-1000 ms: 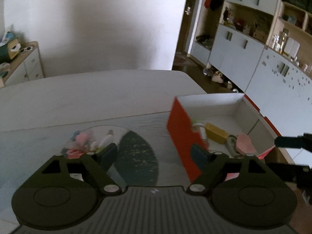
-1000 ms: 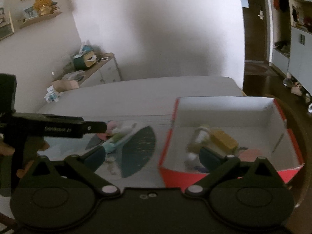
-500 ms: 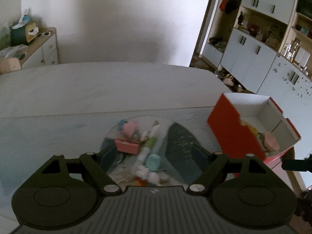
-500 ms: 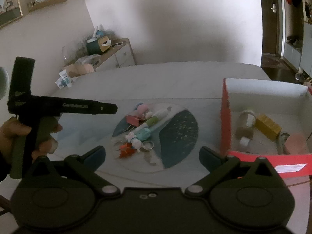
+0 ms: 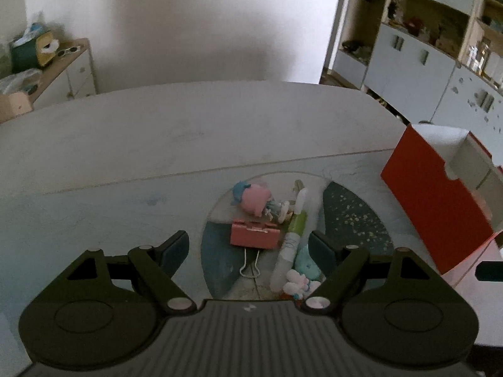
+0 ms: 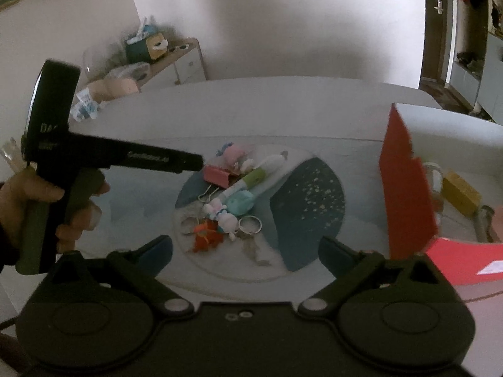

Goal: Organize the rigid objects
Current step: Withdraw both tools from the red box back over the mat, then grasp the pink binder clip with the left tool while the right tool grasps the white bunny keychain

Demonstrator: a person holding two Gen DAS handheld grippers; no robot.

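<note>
A pile of small trinkets lies on a round teal-and-white mat (image 5: 355,216) on the pale table (image 5: 188,144), left of a red open cardboard box (image 5: 430,201). The left gripper (image 5: 248,246) is nearer, fingers apart and empty, a pink rectangular binder clip (image 5: 254,235) just ahead, its wire handles pointing back. The right gripper (image 6: 245,251), its fingers wide but closing on nothing, hangs over the pile; the tool's white lettering is illegible.

The room is dim and the colours look grey and flat. The wall (image 5: 188,31) carries a soft broad shadow. Straight edges bend near the picture borders, and the red box (image 6: 405,188) looks blurred.
</note>
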